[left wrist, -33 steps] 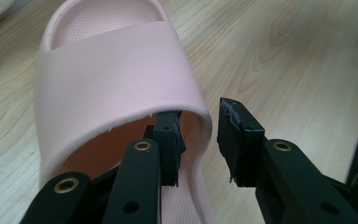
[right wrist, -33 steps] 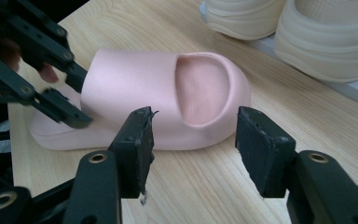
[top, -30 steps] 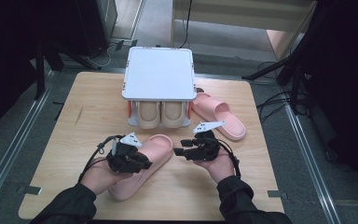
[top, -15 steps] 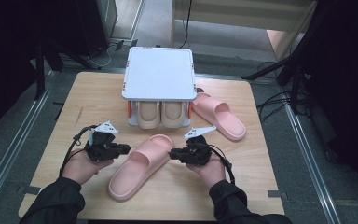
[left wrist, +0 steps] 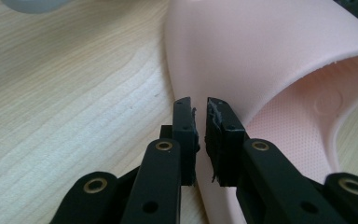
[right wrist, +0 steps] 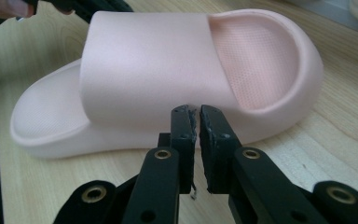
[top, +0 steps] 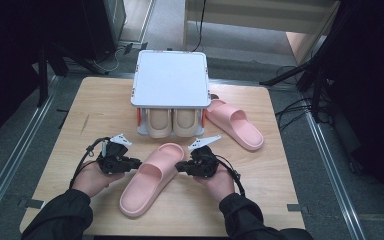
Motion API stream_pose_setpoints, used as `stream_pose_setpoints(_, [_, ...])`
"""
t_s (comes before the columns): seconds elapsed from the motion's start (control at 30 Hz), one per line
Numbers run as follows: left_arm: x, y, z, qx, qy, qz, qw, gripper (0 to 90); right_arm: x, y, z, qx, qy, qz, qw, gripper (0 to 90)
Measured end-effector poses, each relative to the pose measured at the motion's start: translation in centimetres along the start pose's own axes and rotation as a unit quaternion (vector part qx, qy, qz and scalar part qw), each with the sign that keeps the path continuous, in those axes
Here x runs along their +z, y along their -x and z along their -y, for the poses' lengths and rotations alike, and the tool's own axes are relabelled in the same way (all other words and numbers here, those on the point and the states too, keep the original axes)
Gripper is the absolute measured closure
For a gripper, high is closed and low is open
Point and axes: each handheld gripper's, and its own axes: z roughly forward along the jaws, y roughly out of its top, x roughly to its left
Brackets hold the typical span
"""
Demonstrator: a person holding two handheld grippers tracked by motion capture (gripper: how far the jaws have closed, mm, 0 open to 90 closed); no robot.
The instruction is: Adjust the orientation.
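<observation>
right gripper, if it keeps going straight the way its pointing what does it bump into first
The right gripper, jaws nearly shut on nothing, points at the near pink slipper; it would likely meet the slipper's side wall below the strap first.

No legible txt, labels, brands or nos. on anything

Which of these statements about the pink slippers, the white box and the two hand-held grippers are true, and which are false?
1. Both hand-held grippers flank the near pink slipper, left hand-held gripper and right hand-held gripper. True.
2. The right hand-held gripper clamps the slipper's strap. False: its jaws, just closing, stand nearly together with nothing between them, short of the slipper's side.
3. A second pink slipper lies to the right of the white box. True.
4. The white box is empty. False: two beige slippers sit under its lid.
</observation>
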Motion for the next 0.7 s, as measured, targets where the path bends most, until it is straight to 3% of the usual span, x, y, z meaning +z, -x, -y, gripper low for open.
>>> stream_pose_setpoints(0.17, [0.0, 0.5, 0.2, -0.006, 0.000, 0.006, 1.0000, 81.6, 0.2, 0.3, -0.3, 0.004, 0.005, 0.012, 0.9999, 82.0])
stream_pose_setpoints(0.47, [-0.2, 1.3, 0.6, -0.026, 0.018, 0.009, 0.9995, 81.5, 0.7, 0.8, -1.2, 0.008, 0.006, 0.014, 0.9999, 82.3])
stream_pose_setpoints(0.7, [-0.6, 1.3, 0.6, -0.031, 0.031, 0.012, 0.9990, 74.0, 0.9, 1.1, -1.8, 0.003, 0.008, 0.018, 0.9998, 79.2])
